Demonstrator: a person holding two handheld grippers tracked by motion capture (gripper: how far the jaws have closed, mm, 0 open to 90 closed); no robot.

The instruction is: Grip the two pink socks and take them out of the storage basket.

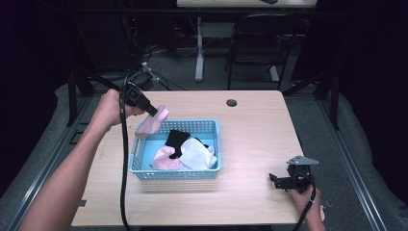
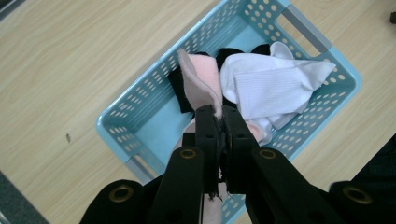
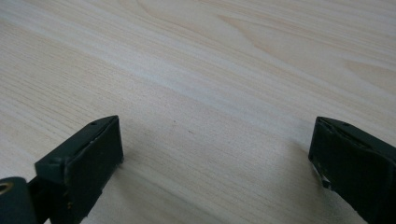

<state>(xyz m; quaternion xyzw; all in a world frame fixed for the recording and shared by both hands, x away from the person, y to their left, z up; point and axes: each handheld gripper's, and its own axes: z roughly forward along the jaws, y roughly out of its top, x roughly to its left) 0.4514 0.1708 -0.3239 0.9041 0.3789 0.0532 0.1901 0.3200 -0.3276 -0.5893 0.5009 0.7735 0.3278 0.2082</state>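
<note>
A light blue perforated basket [image 1: 214, 139] [image 2: 130, 100] stands in the middle of the wooden table. Inside it lie a white sock [image 1: 198, 155] [image 2: 275, 81], a black sock [image 1: 175, 138] [image 2: 176, 84] and a pink sock [image 1: 165, 161]. My left gripper [image 1: 159, 113] [image 2: 220, 114] is shut on another pink sock [image 1: 151, 123] [image 2: 201, 79], which hangs above the basket's far left corner. My right gripper [image 1: 274, 182] [image 3: 215, 154] rests low on the table near the front right, jaws wide apart with bare wood between them.
A round cable hole [image 1: 231, 102] sits near the table's far edge. Beyond the table stand a black chair [image 1: 257, 41] and a white desk leg [image 1: 199, 48]. Bare wood [image 1: 250, 125] lies to the right of the basket.
</note>
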